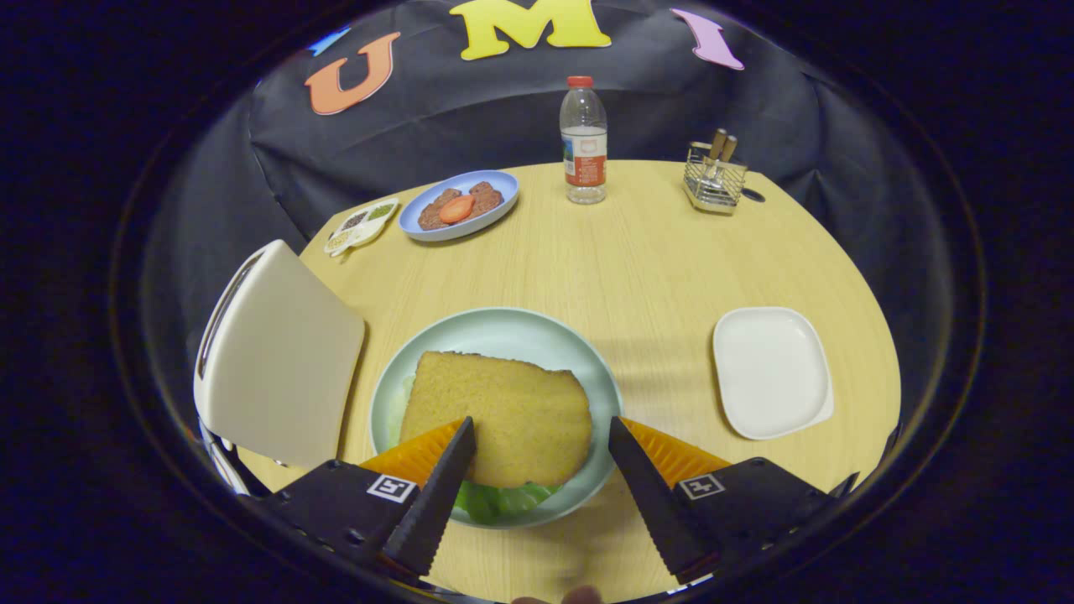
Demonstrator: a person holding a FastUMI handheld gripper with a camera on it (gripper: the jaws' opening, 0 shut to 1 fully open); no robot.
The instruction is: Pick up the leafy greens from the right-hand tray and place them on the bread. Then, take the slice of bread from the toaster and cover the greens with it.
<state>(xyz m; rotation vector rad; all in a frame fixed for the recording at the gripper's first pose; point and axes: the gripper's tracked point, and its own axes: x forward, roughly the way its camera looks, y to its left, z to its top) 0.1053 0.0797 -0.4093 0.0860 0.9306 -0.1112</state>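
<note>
A slice of bread [495, 415] lies on a pale green plate [503, 331] just ahead of my fingers, covering leafy greens [499, 499] that peek out under its near edge. My gripper [541, 432] hangs open above the near side of the plate, its fingers apart to either side of the slice and holding nothing. A cream toaster [281, 361] stands left of the plate. The white square tray [772, 369] to the right of the plate holds nothing.
At the back of the round wooden table [638, 260] stand a water bottle [584, 143], a wire holder with utensils [713, 176], a blue plate of meat and a tomato slice [459, 204], and a small divided dish [361, 225].
</note>
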